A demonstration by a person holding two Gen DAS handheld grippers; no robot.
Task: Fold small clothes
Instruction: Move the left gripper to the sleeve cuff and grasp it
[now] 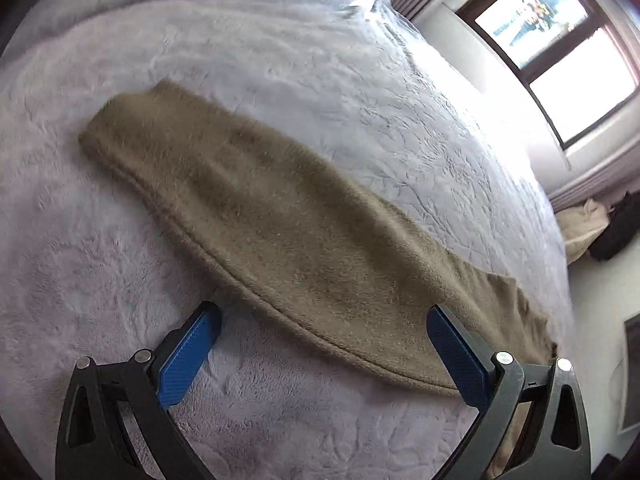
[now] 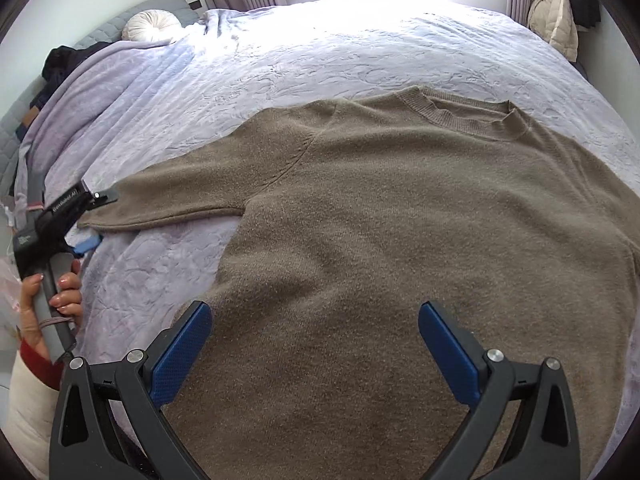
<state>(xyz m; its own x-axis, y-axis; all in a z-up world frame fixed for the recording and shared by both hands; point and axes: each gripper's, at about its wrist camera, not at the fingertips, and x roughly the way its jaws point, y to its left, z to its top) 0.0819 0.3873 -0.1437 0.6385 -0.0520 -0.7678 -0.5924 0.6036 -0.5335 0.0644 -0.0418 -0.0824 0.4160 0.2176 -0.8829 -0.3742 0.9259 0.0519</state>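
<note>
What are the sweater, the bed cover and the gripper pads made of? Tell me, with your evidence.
Sweater: apparently a soft knit, perhaps wool; matte, fuzzy nap, ribbed collar.
Bed cover: seemingly plush fleece with an embossed pattern, catching a slight sheen near the window.
Left gripper pads: probably blue plastic or rubber, finely dimpled; black frames look like hard plastic.

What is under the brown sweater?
The brown sweater lies flat on a pale lilac blanket that covers the bed. Whatever is directly beneath the sweater is hidden.
</note>
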